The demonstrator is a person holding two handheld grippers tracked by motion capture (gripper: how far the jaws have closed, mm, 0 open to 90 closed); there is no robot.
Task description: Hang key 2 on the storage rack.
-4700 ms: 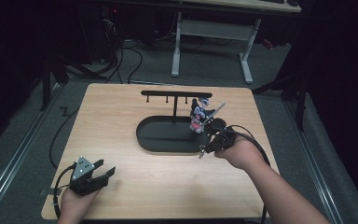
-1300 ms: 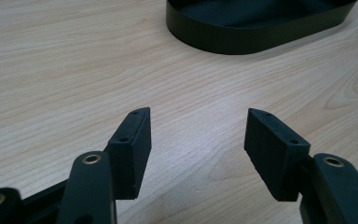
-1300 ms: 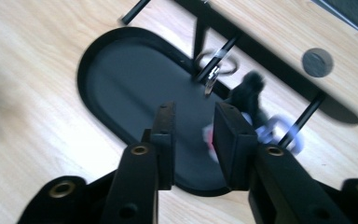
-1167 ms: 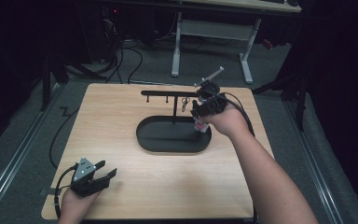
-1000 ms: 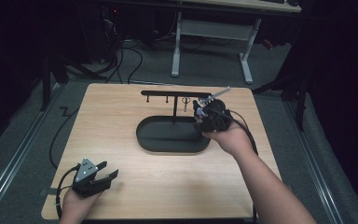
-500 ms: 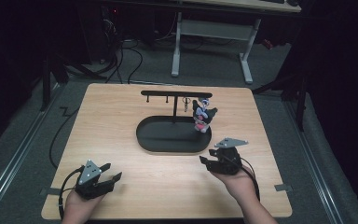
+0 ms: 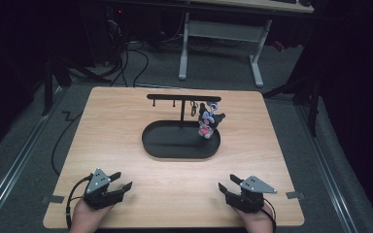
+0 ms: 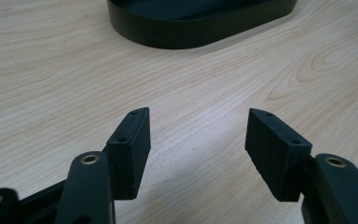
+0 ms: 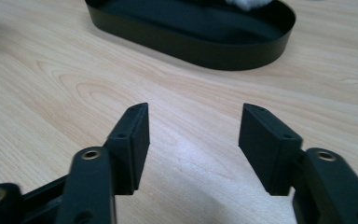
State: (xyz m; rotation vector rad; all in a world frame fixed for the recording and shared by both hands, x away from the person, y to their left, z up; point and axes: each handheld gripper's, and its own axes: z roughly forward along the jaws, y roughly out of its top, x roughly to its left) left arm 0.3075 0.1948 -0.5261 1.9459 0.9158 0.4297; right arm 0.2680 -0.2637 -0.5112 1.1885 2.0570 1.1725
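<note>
One black-and-white plush keychain toy (image 7: 208, 122) hangs from one black T-shaped rack (image 7: 182, 98). Two hand-held grippers rest on the light wooden tabletop (image 7: 126, 141): left hand-held gripper (image 7: 122, 181) apart and empty, right hand-held gripper (image 7: 227, 182) just opened, empty.

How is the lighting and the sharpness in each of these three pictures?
High view: table brightly lit, surroundings nearly black, slightly soft. Left gripper view: wood grain sharp, black tray softer. Right gripper view: tray wall fairly clear, near jaws blurred, soft shadows below.

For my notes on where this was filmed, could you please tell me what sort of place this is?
Probably a lab or workshop set up for recording. A bare wooden table stands on grey carpet, loose cables trail across the floor behind it, and a white-legged desk stands in the dark beyond.
</note>
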